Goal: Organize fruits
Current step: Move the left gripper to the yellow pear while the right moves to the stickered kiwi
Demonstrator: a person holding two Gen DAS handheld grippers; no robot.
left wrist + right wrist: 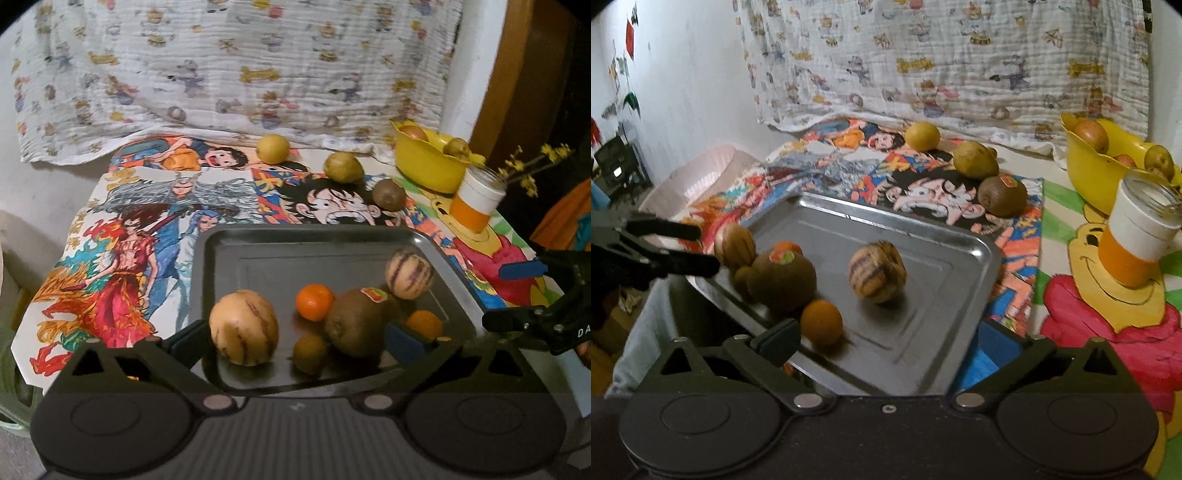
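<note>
A metal tray (pixel 295 254) (pixel 923 236) lies on a cartoon-print cloth and holds several fruits. In it are two striped melons (pixel 243 326) (pixel 409 273), a large kiwi with a sticker (pixel 356 321), a small kiwi (pixel 309 352) and two oranges (pixel 314 301) (pixel 424 325). My left gripper (pixel 295 343) hangs open over the tray's near edge, its pads touching no fruit. Open as well, my right gripper (pixel 886 347) stands over the tray's near right corner, holding nothing. On the cloth behind the tray lie a yellow lemon (pixel 272 147), a pear (pixel 343 167) and a kiwi (pixel 388 194).
A yellow bowl (pixel 1093 177) with apples and a pear stands at the back right. In front of it is a glass jar (pixel 1141 229) with a white and orange wrap. A printed cloth hangs along the back wall. A pink basket (pixel 701 173) sits left of the table.
</note>
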